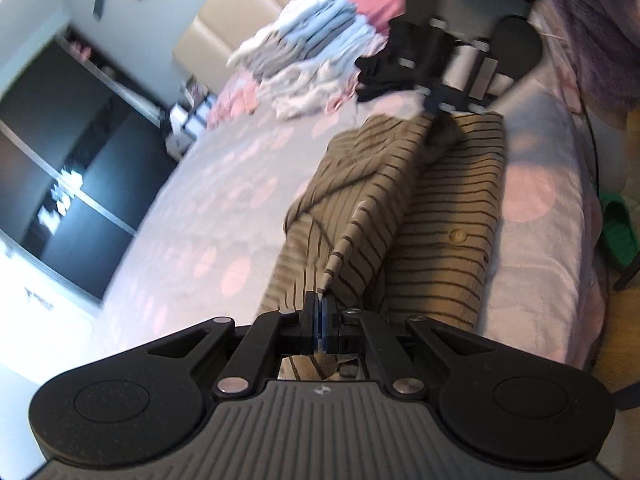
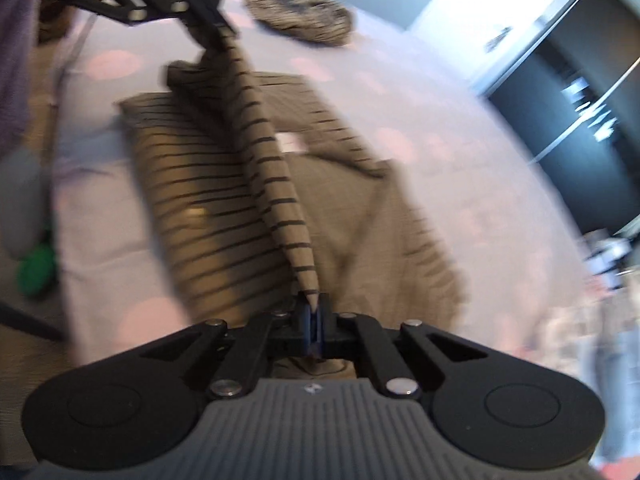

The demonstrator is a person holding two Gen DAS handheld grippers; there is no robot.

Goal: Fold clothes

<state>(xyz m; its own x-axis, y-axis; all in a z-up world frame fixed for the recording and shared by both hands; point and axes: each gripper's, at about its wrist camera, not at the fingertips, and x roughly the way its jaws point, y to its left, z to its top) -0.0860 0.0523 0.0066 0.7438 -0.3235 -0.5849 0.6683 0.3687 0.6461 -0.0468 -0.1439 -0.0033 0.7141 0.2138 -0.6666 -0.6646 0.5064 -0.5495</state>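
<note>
A tan garment with thin dark stripes (image 1: 444, 216) lies partly folded on the bed. One edge of it is lifted and stretched taut between my two grippers. My left gripper (image 1: 320, 300) is shut on the near end of that edge. In the left wrist view my right gripper (image 1: 434, 106) holds the far end. In the right wrist view my right gripper (image 2: 314, 304) is shut on the striped garment (image 2: 192, 184), and my left gripper (image 2: 208, 4) grips the other end at the top. A round button shows on the flat part.
The bed has a pale cover with pink dots (image 1: 224, 184). A pile of folded clothes (image 1: 312, 48) and a black item (image 1: 384, 68) lie by the headboard. Another striped garment (image 2: 304, 12) lies crumpled farther along the bed. A dark wardrobe (image 1: 68, 152) stands beside it. A green object (image 1: 618, 232) lies on the floor.
</note>
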